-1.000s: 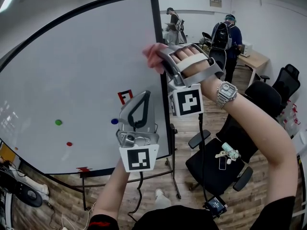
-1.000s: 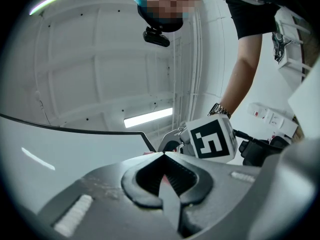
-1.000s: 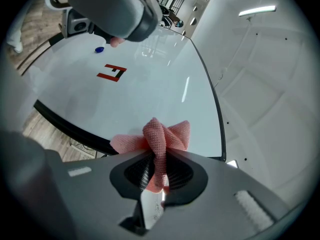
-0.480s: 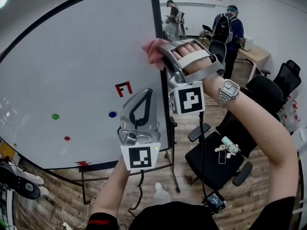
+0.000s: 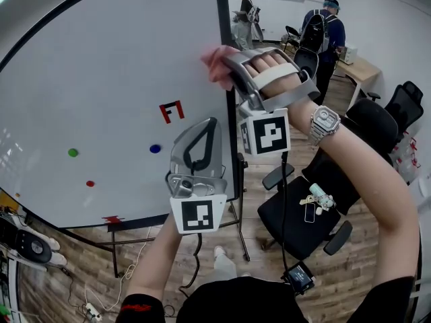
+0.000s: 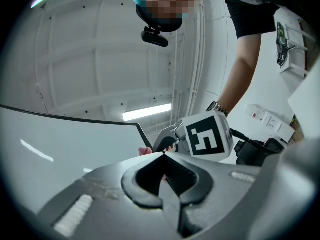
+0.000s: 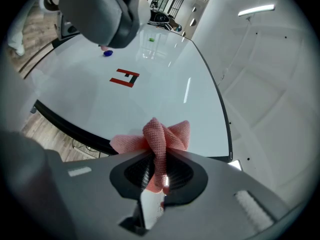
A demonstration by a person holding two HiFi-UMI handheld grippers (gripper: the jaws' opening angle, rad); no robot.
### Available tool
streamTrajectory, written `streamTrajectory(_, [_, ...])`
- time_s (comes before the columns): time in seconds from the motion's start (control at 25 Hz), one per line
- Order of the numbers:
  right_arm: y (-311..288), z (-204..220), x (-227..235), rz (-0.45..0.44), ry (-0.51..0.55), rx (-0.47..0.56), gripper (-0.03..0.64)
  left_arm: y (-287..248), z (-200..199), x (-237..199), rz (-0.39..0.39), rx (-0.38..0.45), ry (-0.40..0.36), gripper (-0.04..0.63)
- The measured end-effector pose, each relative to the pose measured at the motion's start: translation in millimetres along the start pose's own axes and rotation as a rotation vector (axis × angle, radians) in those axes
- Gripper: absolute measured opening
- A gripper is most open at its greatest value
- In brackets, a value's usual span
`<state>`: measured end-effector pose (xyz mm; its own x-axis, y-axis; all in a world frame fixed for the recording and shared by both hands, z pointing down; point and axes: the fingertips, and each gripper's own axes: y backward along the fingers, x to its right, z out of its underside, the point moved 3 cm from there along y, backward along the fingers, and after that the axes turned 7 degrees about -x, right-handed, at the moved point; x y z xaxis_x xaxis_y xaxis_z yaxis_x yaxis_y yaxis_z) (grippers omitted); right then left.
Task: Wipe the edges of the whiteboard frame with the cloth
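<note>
your right gripper (image 5: 229, 73) clamps the pink cloth (image 5: 214, 74), bunched out front so it presses the whiteboard frame (image 5: 221, 19) on its right edge, upper part. left gripper (image 5: 205, 130) jaws together, empty, held lower, likely clear of the wipe path.

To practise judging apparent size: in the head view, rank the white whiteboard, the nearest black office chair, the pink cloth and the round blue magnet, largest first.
1. white whiteboard
2. black office chair
3. pink cloth
4. round blue magnet
</note>
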<state>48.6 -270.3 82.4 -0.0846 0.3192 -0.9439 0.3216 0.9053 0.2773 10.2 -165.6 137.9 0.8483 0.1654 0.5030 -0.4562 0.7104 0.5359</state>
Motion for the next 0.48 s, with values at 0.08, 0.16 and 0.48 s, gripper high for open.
streamTrajectory(0.08, [1.0,-1.0,-1.4,0.001,-0.003,0.000,0.044,1.6,1.6,1.3,0.000,-0.006,0.001,-0.003])
streamTrajectory(0.16, [2.7,-1.9,-2.8,0.000,-0.006,0.003,0.044,3.4,2.3,2.3,-0.003,-0.008,0.002,-0.003])
streamTrajectory(0.48, [4.0,-4.1,-14.7,-0.007,-0.001,0.012,0.044,7.5,13.8,6.6,-0.004,-0.029,0.016,-0.003])
